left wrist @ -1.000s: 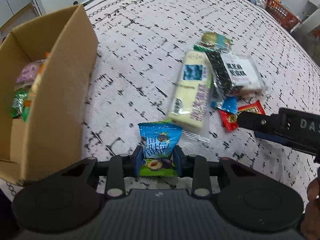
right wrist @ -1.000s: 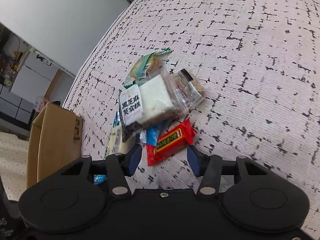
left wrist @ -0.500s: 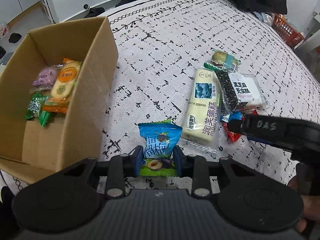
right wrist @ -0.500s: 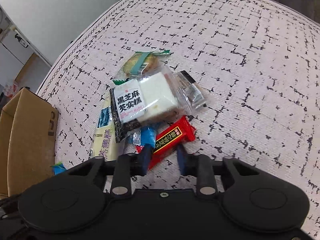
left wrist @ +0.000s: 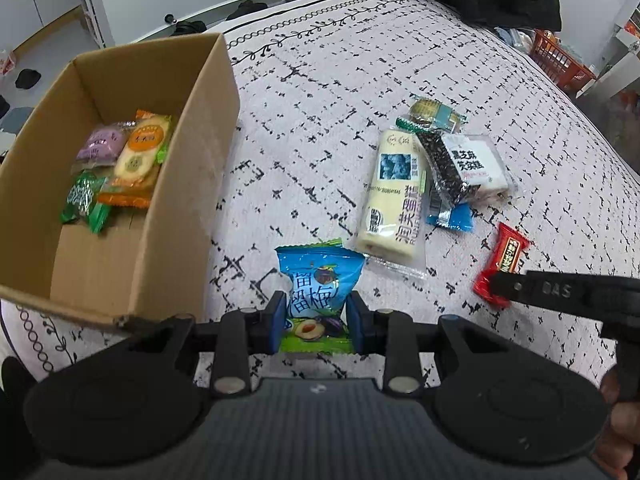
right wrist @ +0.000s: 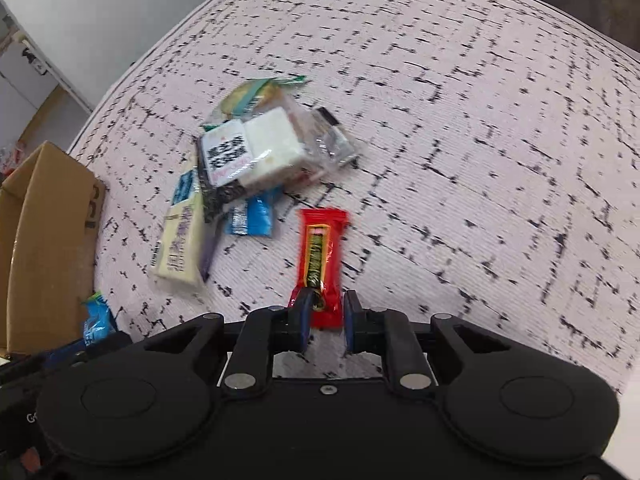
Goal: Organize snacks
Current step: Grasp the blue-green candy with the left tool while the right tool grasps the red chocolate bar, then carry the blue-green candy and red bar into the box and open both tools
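Two handheld tools each grip a snack packet above a patterned bedspread, beside a cardboard box

The left tool (left wrist: 316, 322) is closed on the lower part of a blue plum-candy packet (left wrist: 318, 290), held upright between its blue pads. The right tool (right wrist: 325, 312) is clamped on the near end of a red candy bar (right wrist: 320, 256); its jaws have just been closing around it, and the bar points away from the tool over the bedspread (right wrist: 460, 120). The cardboard box (left wrist: 180, 216) stands open at the left, holding a purple packet, an orange one and a green one. On the bedspread between box and red bar lie the remaining snacks: a long cream roll (left wrist: 394, 196), a clear-wrapped sesame cake (left wrist: 466, 166), a small blue packet (left wrist: 452, 218) and a green-edged packet (left wrist: 430, 114)
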### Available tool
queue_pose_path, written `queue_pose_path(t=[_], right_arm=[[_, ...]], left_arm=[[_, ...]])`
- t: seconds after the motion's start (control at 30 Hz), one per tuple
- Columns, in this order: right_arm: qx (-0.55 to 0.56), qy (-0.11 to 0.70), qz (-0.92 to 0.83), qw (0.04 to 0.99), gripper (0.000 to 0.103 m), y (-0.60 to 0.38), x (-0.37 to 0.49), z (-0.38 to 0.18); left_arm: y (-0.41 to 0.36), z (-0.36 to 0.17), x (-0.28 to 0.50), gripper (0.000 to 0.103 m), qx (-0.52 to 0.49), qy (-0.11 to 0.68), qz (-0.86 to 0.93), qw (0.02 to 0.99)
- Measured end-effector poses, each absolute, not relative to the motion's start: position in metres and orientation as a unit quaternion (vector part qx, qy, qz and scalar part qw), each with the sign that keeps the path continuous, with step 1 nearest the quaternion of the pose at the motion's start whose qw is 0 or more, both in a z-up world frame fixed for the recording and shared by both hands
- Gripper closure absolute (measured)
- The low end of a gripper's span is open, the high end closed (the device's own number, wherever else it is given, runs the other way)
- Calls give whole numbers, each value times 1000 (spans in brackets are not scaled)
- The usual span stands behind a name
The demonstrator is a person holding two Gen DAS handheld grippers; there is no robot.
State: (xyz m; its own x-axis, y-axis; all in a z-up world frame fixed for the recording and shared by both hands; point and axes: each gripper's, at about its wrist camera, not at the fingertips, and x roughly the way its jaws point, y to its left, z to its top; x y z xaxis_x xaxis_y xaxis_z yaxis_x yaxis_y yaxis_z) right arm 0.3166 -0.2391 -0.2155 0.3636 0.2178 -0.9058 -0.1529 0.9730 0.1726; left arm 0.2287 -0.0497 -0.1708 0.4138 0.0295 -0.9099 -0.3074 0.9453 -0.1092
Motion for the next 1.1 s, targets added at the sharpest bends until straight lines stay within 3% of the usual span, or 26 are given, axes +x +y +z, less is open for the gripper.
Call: queue_pose_path(t=[0.27, 0.43, 0.53, 0.63, 1.1], right_arm=[[30, 549, 126, 826, 67, -225, 323, -217], [4, 542, 130, 830, 67, -213, 325, -222], [-22, 535, 134, 834, 76, -209, 327, -224], [-26, 532, 141, 834, 78, -210, 328, -223], [3, 515, 162, 842, 80, -210, 306, -190]], left_arm=[[-47, -170, 226, 72, -131, 532, 105, 830], [-42, -173, 228, 72, -131, 535, 112, 827], [-41, -175, 230, 72, -129, 537, 111, 826], [-42, -176, 232, 72, -128, 539, 111, 825], [-48, -167, 230, 72, -129, 529, 102, 832]])
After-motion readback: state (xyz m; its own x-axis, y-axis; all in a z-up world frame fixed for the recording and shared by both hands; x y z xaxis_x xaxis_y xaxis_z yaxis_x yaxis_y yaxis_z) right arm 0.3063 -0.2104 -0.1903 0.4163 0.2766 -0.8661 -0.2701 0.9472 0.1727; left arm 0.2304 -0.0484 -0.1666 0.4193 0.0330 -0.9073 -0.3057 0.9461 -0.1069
